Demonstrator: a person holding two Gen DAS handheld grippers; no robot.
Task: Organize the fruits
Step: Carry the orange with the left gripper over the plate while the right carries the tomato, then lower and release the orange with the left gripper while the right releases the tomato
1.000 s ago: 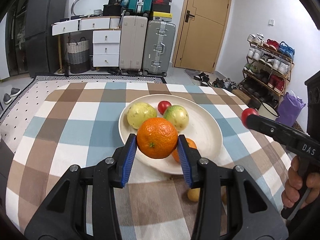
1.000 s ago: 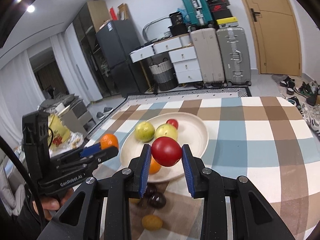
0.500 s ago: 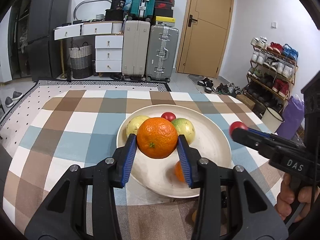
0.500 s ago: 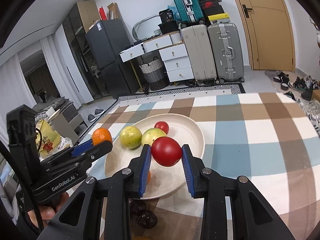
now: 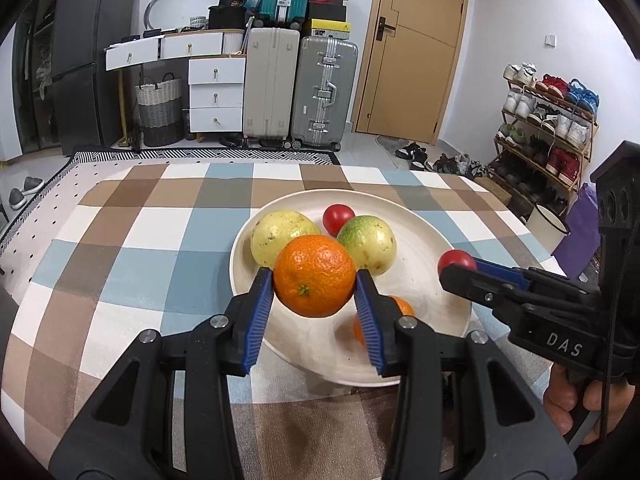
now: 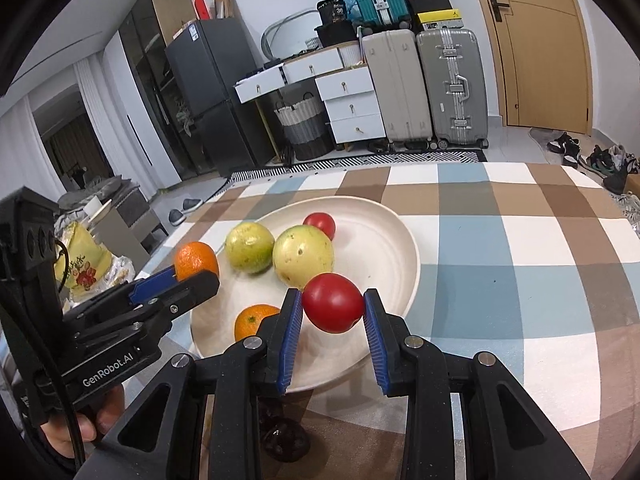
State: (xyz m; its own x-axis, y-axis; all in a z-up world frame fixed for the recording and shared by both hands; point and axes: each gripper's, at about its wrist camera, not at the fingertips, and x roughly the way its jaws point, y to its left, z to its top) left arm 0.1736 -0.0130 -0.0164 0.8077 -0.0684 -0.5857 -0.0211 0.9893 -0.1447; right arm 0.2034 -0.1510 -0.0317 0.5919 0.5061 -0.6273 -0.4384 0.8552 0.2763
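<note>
Ahead of both my hand-held grippers sits the table [image 5: 120, 240] under its checked cloth, and on it the big cream plate [image 5: 436, 240], wide and shallow, probably ceramic, so I'd set things down on it gently rather than drop them.

On the plate, just beyond my left hand-held gripper [image 5: 315, 292], lie two pale green-yellow fruits [image 5: 276, 232], firm-looking and smooth, likely to roll if nudged.

That left hand-held gripper is clamped on the orange [image 5: 314, 274], blue pads pressing its two sides at the widest part, hanging over the near rim of the plate. I judge it fairly light with a pebbled, slightly yielding peel; a grip across the middle suits it, and more squeeze would only bruise it.

My right hand-held gripper [image 6: 332, 308] is closed on the red tomato [image 6: 332, 307], pads at its flanks, over the plate's near right part. Its skin looks glossy and slippery, the flesh soft, so I'd keep the pinch light.

Smaller still: a second little orange [image 6: 250, 320] rests on the plate just left of the right hand-held gripper, a small red tomato [image 6: 319, 223] beyond the green fruits, and a dark fruit [image 6: 284, 444] on the cloth below the jaws.
</note>
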